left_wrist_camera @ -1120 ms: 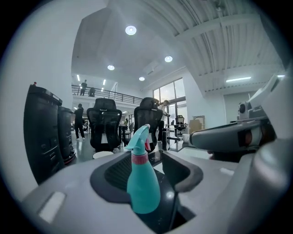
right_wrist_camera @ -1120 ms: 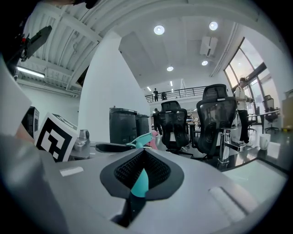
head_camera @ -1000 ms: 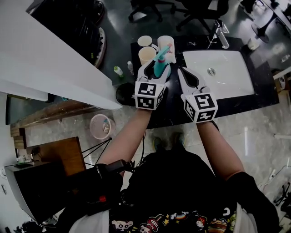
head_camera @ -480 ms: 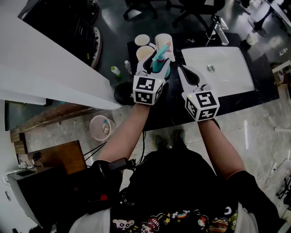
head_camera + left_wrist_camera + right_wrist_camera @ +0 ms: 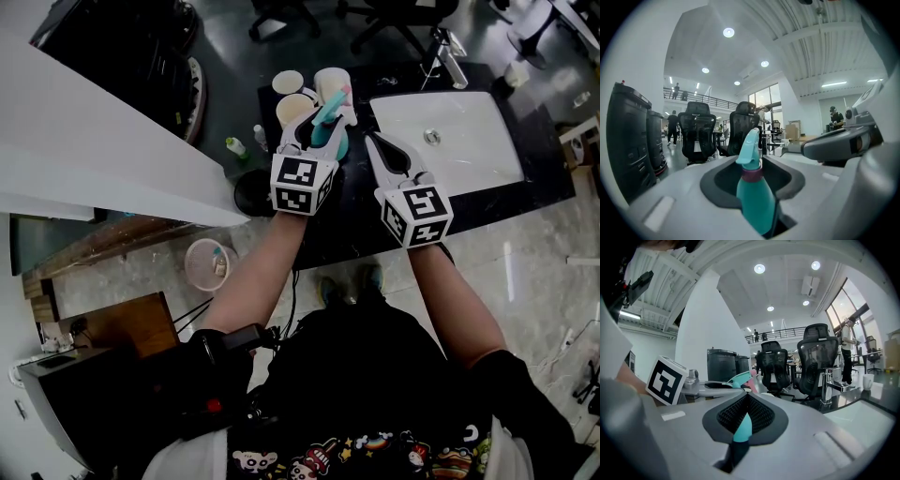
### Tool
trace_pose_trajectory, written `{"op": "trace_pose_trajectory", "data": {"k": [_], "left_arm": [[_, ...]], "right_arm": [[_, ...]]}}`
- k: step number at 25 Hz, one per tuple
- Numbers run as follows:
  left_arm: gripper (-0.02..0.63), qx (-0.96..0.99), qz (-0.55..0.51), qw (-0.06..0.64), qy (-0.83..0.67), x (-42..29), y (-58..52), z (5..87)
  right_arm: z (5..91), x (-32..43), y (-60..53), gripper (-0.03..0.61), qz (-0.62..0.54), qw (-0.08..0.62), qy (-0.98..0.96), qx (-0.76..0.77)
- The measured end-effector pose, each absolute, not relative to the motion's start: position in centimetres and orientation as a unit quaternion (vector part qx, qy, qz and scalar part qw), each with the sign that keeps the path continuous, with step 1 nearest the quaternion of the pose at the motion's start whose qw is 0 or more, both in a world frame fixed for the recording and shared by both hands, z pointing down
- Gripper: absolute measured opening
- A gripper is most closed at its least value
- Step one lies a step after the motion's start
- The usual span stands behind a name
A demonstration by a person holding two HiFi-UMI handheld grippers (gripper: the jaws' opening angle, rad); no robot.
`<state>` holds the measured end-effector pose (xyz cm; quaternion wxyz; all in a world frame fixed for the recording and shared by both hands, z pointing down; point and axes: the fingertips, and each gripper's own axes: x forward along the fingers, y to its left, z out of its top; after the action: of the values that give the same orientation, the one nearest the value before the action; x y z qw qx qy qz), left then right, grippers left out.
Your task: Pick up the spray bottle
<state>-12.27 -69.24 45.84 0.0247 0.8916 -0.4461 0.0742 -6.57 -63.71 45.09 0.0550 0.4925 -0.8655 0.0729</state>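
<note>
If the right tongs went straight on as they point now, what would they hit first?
Likely the bottle, at its nozzle, held by the left tongs, just left of the right tongs' line; depth is unclear, so they might slip past it.

Between the jaws of the left gripper (image 5: 321,122) stands the spray bottle (image 5: 325,134), before the cups (image 5: 332,84), left of the sink (image 5: 473,141).

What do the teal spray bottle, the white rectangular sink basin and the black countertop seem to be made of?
Teal spray bottle: probably plastic, smooth and opaque, with a moulded trigger head and a purple collar. White rectangular sink basin: glossy and even, likely ceramic. Black countertop: polished and stone-like with a faint sheen; laminate can't be ruled out.
</note>
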Motion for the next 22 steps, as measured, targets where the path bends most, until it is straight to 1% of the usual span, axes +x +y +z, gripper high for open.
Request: {"op": "trace_pose_trajectory", "data": {"k": [6, 11, 22], "left_arm": [[0.146, 0.886, 0.073, 0.019, -0.457, -12.3, -68.3, 44.3], [0.146, 0.867, 0.092, 0.013, -0.489, -12.9, -67.5, 42.6], [0.146, 0.834, 0.060, -0.002, -0.548, -13.4, -64.5, 37.8]], "right_arm": [[44.3, -6.4, -63.6, 0.023, 0.069, 0.048, -0.865, 0.494], [43.5, -6.2, -63.5, 0.025, 0.065, 0.045, -0.865, 0.495], [41.7, -6.3, -61.8, 0.024, 0.062, 0.026, -0.865, 0.498]]}}
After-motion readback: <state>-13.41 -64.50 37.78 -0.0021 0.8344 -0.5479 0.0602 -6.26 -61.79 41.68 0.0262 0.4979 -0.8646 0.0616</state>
